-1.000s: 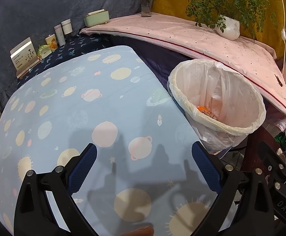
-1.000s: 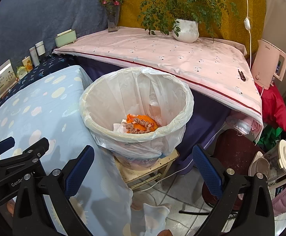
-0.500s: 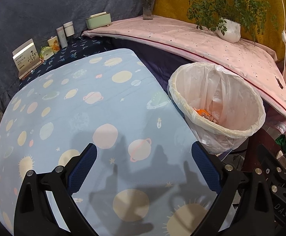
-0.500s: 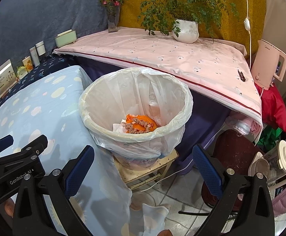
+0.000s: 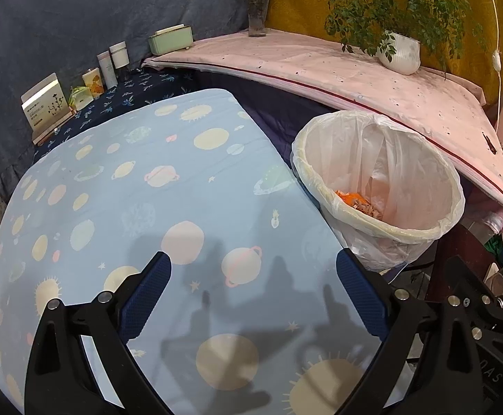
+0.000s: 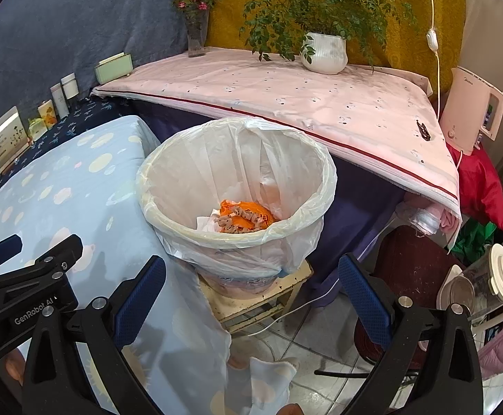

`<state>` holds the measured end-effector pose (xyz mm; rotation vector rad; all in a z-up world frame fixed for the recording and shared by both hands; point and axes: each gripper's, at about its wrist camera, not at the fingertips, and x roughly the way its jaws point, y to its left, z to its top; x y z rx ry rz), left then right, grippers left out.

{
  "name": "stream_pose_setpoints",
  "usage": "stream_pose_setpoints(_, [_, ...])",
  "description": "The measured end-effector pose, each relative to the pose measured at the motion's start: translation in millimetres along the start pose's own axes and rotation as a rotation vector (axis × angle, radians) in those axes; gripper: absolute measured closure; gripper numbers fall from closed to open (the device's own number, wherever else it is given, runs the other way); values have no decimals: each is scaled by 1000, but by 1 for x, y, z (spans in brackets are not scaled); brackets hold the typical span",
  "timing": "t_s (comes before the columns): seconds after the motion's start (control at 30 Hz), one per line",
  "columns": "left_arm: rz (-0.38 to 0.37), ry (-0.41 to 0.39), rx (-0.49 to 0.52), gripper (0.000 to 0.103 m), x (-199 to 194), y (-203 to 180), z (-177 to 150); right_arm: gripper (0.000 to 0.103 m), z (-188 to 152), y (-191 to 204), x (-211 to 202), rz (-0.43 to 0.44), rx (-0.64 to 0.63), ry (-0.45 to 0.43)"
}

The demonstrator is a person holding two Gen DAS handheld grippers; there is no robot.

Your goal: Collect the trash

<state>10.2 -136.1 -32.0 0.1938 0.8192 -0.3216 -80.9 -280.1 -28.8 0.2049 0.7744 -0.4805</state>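
both our tools wide open and empty, trash already in the bin

our left tool (image 5: 253,288) hangs over the desk (image 5: 140,186) with its light blue planet-print cloth, its blue-padded fingers (image 5: 146,299) spread wide with nothing between them. our right tool (image 6: 251,290) hovers beside the desk edge, likewise spread wide and holding nothing, aimed at the trash bin (image 6: 237,193). the bin, lined with a white plastic bag, stands on a small wooden stool (image 6: 261,297) just beside the desk. inside it we see the trash (image 6: 242,219): orange wrapping, pale knobbly bits and white paper; the left view shows the same heap (image 5: 356,202). behind the bin runs a pink-covered shelf (image 6: 286,93) carrying a white potted plant (image 6: 324,52) and a flower vase (image 6: 196,34).
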Motion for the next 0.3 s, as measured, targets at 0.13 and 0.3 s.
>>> stream_pose_setpoints(0.13, [-2, 4, 1, 11, 1, -1, 0, 7, 0, 0, -1, -1, 1, -2])
stream_pose_setpoints(0.3, [-15, -1, 6, 11, 0, 0, 0, 7, 1, -1, -1, -1, 1, -3])
